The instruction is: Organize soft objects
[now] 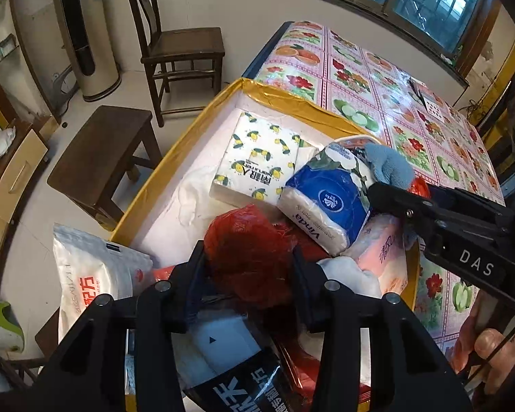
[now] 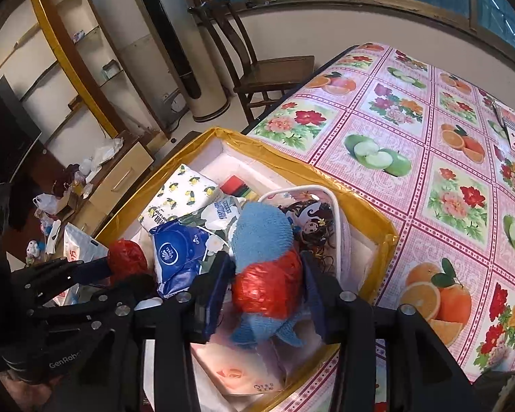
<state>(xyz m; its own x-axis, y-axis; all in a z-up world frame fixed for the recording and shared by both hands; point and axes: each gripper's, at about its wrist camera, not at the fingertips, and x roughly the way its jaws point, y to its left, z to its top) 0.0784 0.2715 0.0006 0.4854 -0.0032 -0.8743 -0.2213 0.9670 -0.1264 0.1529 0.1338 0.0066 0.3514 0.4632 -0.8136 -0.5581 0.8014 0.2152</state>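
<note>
Over the yellow box [image 2: 377, 221], right gripper [image 2: 267, 285] clamps the upright blue plush [image 2: 261, 237]; left gripper [image 1: 249, 261] clamps a red bag [image 1: 250, 240].

We have both fisheye views looking down steeply, close over the gold-taped white foam box [image 1: 274, 98] [image 2: 326, 175] at the corner of the fruit-and-flower-patterned table [image 1: 377, 79] [image 2: 429, 137]. Left wrist view sits at the box's near left side, facing across it toward the window wall. Right wrist view sits further right, facing the same way. Shared: box interior, tablecloth, dark wooden chair [image 1: 178, 48] [image 2: 271, 68]
</note>
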